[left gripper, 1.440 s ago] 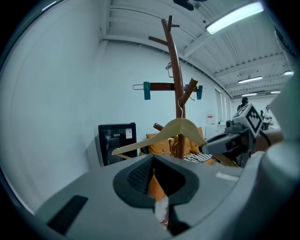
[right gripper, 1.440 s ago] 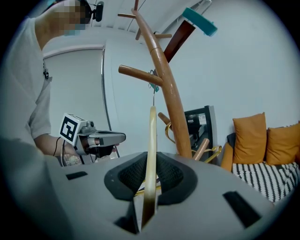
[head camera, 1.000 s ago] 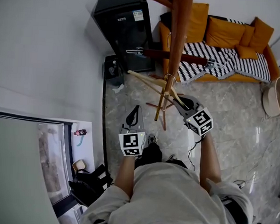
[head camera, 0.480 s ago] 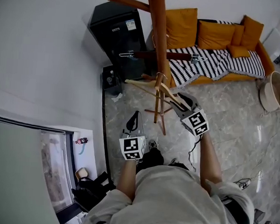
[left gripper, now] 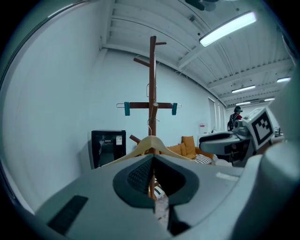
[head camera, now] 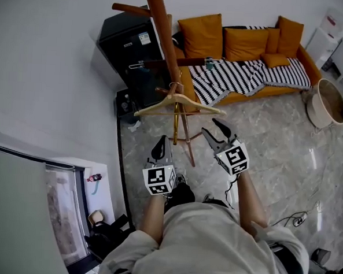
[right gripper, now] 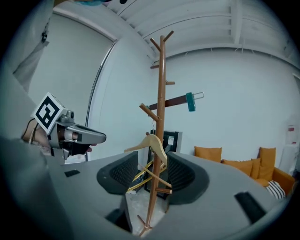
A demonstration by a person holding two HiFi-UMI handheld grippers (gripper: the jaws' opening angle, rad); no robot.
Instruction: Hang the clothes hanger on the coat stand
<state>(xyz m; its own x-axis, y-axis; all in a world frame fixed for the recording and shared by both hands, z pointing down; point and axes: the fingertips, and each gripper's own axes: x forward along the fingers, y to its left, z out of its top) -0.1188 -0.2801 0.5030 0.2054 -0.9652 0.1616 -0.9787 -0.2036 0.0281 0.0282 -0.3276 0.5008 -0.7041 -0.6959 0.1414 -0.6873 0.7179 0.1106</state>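
A light wooden clothes hanger (head camera: 179,105) hangs by its hook from a low peg of the brown coat stand (head camera: 162,31). My right gripper (head camera: 209,125) stands open a little to the hanger's right, apart from it; its jaws have just been opening and nothing is between them. The right gripper view shows the hanger (right gripper: 153,143) on the stand (right gripper: 161,93) beyond the open jaws (right gripper: 152,169). Below the hanger, my left gripper (head camera: 163,140) is shut and empty. In the left gripper view the hanger (left gripper: 149,144) shows just over the shut jaw tips (left gripper: 153,161).
A dark bar hanger with teal clips (head camera: 175,62) hangs higher on the stand, and yellow hangers (right gripper: 142,174) hang low on it. Behind are a black cabinet (head camera: 126,44), an orange sofa (head camera: 246,48) and a round basket (head camera: 325,103). A cable (head camera: 294,216) lies on the marble floor.
The right gripper held the hanger's arm at the stand; it has let go and drawn back toward me, and the hanger now hangs free. Both grippers moved away from the stand.
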